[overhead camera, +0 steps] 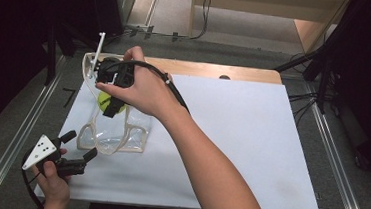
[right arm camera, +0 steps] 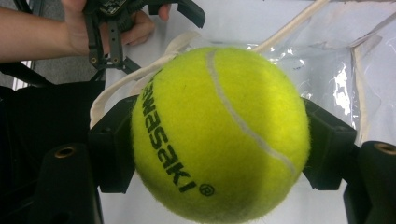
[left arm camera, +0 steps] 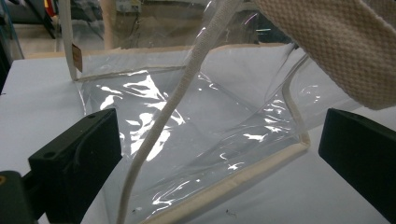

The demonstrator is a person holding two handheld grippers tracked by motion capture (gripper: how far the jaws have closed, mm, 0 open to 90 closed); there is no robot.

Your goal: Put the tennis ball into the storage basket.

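My right gripper (overhead camera: 111,106) is shut on a yellow tennis ball (overhead camera: 105,99), held just above the far end of a clear plastic bag (overhead camera: 117,133) with cream trim. In the right gripper view the ball (right arm camera: 219,135) sits squeezed between both black pads (right arm camera: 112,149), with the bag (right arm camera: 327,56) lying beneath it. My left gripper (overhead camera: 79,145) rests at the table's near left, open, pointing at the bag's near edge. In the left gripper view its jaws stand wide apart on either side of the bag (left arm camera: 201,121), apart from it. A cream strap (left arm camera: 336,46) hangs across the top right.
A white sheet (overhead camera: 251,140) covers the wooden table (overhead camera: 216,69). A thin white rod (overhead camera: 99,51) sticks up at the far left corner by the bag's handle. Dark stands and cables line both sides. The left hand and gripper (right arm camera: 116,18) appear beyond the ball.
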